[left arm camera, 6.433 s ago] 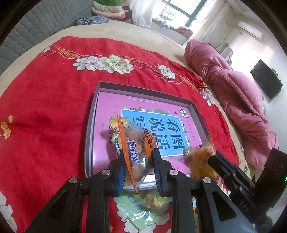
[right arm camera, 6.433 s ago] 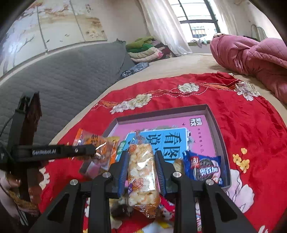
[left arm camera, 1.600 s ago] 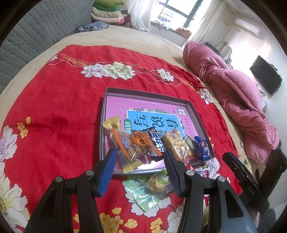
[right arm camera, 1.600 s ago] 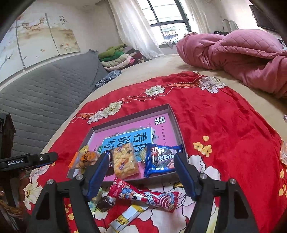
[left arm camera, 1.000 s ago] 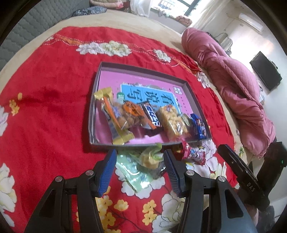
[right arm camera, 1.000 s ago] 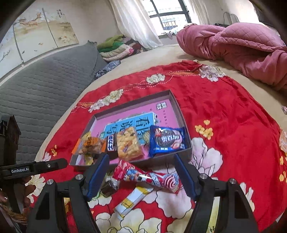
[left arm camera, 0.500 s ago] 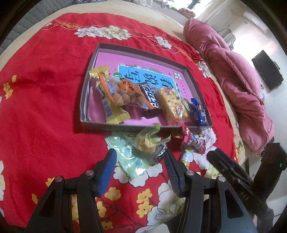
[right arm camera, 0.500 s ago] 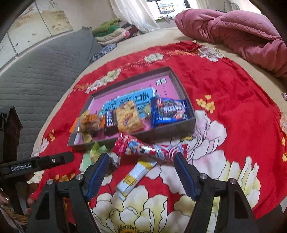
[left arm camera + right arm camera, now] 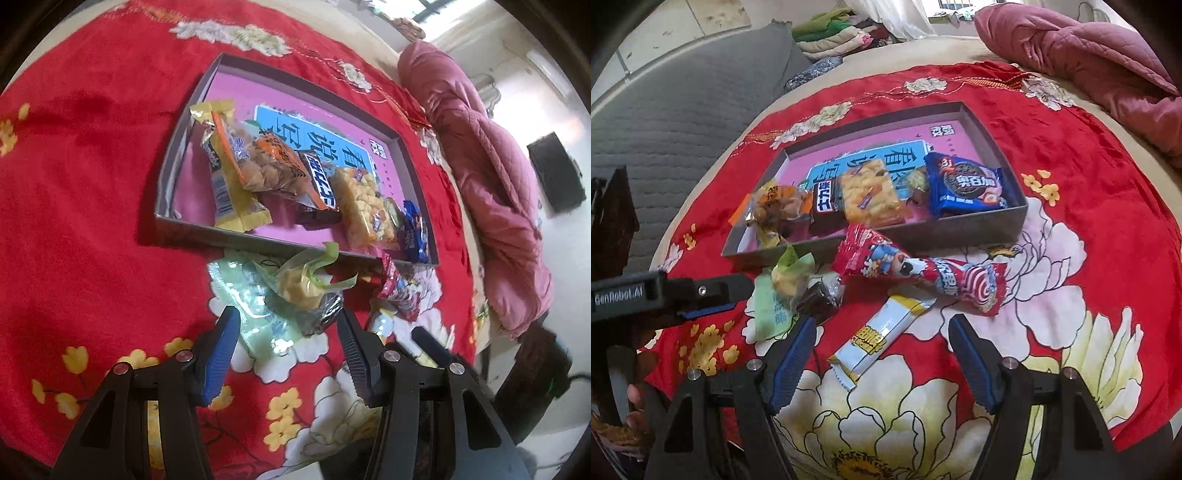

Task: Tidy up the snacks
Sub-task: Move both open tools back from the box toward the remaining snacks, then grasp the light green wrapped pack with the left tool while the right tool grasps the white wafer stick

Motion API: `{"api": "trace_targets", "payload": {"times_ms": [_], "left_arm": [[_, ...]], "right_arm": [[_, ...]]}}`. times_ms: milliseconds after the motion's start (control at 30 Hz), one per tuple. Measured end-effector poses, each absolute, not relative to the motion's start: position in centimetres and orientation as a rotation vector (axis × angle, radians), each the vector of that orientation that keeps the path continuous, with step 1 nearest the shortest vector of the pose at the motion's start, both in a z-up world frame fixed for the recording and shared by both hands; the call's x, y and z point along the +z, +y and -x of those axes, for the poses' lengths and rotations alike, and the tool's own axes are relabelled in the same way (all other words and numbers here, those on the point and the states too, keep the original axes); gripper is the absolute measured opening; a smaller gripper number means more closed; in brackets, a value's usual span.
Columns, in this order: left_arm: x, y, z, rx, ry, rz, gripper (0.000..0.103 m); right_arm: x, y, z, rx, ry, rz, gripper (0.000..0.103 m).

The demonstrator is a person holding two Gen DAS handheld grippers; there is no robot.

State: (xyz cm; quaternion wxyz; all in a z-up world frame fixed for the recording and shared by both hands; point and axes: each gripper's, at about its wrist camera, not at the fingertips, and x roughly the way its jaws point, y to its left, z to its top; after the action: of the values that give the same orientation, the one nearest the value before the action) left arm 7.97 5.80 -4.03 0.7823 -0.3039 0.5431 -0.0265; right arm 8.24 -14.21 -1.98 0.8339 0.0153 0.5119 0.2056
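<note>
Snacks lie loose on the red floral cloth (image 9: 1108, 192) in front of the grey tray (image 9: 1015, 218). Left gripper (image 9: 288, 325) hangs released over the green packet (image 9: 255, 314) and dark wrapped candy (image 9: 325, 310), pads apart, touching neither. Right gripper (image 9: 881, 339) is also spread wide, with the white-and-yellow bar (image 9: 882, 336) between its fingers, ungrasped, and the red lollipop packet (image 9: 923, 277) just beyond. Only the right view shows the blue cookie pack (image 9: 964, 188) face-on in the tray; the left view shows the orange snack bag (image 9: 269, 162) clearly.
</note>
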Motion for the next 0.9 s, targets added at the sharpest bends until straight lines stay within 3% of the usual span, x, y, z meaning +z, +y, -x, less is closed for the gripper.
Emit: {"api": "trace_targets", "payload": {"times_ms": [500,533,600,900], "left_arm": [[-6.1,4.9,-10.4,-0.055,1.214,0.784,0.056],[-6.2,4.9,-10.6,-0.049,1.215,0.792,0.056],[-6.5,5.0,-10.8,-0.042,1.218,0.805,0.056],[-7.4,4.8,-11.6,-0.006,1.22,0.83,0.056]], "right_arm": [[-4.0,-13.0,-8.9,0.455,1.148,-0.011,0.073],[-4.1,-12.8,-8.9,0.455,1.149,-0.002,0.072],[-4.3,-12.5,-9.0,0.464,1.152,0.012,0.056],[-4.9,-12.3,-9.5,0.473,1.155,0.031,0.044]]}}
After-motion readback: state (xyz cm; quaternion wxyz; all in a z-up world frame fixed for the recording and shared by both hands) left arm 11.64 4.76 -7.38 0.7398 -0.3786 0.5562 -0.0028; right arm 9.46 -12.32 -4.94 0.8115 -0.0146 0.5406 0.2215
